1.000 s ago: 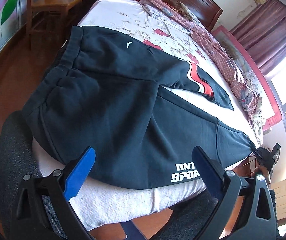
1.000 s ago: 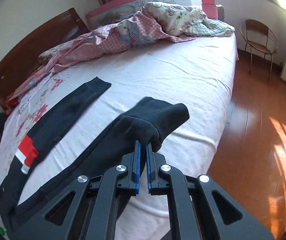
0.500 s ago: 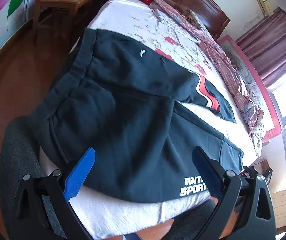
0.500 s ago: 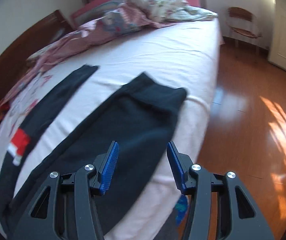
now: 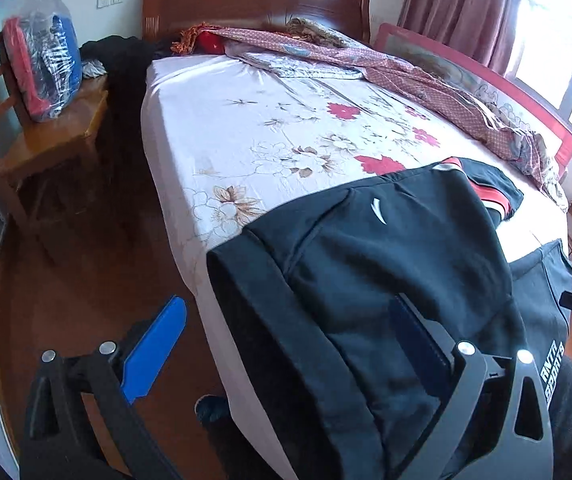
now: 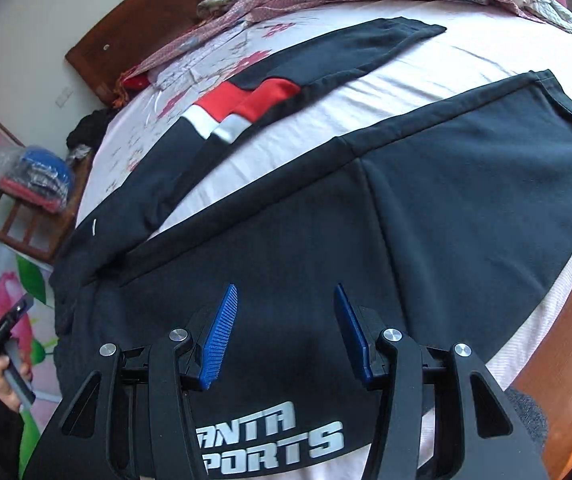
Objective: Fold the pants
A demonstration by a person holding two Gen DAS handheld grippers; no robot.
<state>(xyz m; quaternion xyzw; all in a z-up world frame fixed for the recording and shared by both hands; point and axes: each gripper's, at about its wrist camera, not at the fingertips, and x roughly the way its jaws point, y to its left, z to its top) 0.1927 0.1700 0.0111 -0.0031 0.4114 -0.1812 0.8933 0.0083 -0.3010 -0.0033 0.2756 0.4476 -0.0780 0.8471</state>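
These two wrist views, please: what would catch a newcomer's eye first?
The black pants dominate, spread across the near edge of the bed, with bold white lettering beside the open right tool. A red and white band marks the far leg, and the open left tool straddles the waistband.

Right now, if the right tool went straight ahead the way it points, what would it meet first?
Most likely the black pants. The right tool is open, hovering over the near leg, just past the white lettering. Depth is unclear, but that fabric fills the view ahead.
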